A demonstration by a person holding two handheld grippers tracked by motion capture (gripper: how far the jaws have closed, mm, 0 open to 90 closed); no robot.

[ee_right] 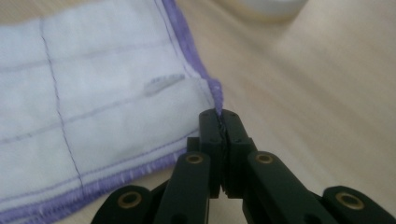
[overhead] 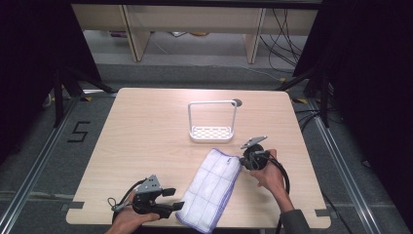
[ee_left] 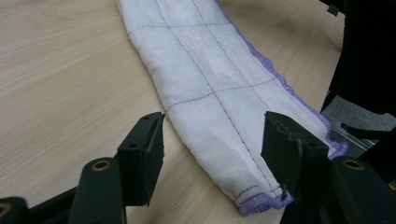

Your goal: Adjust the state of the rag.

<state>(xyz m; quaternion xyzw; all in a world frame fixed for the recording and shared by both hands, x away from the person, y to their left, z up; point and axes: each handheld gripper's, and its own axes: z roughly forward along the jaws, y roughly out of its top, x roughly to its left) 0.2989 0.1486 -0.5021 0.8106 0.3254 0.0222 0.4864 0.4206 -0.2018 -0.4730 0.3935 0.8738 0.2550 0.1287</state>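
A white quilted cloth with purple edging lies folded into a long strip, running from the table's front edge up toward the middle right. My left gripper sits at the strip's near left end. In the left gripper view, its jaws stand open over the cloth's near end, with neither pad touching it. My right gripper is at the strip's far right corner. In the right gripper view, its jaws are pressed together on the purple corner of the cloth.
A white rack with a perforated base and a tall wire loop stands just beyond the cloth at mid-table; its blurred base tops the right gripper view. The light wooden table is bare on its left half. Dark floor and cables surround it.
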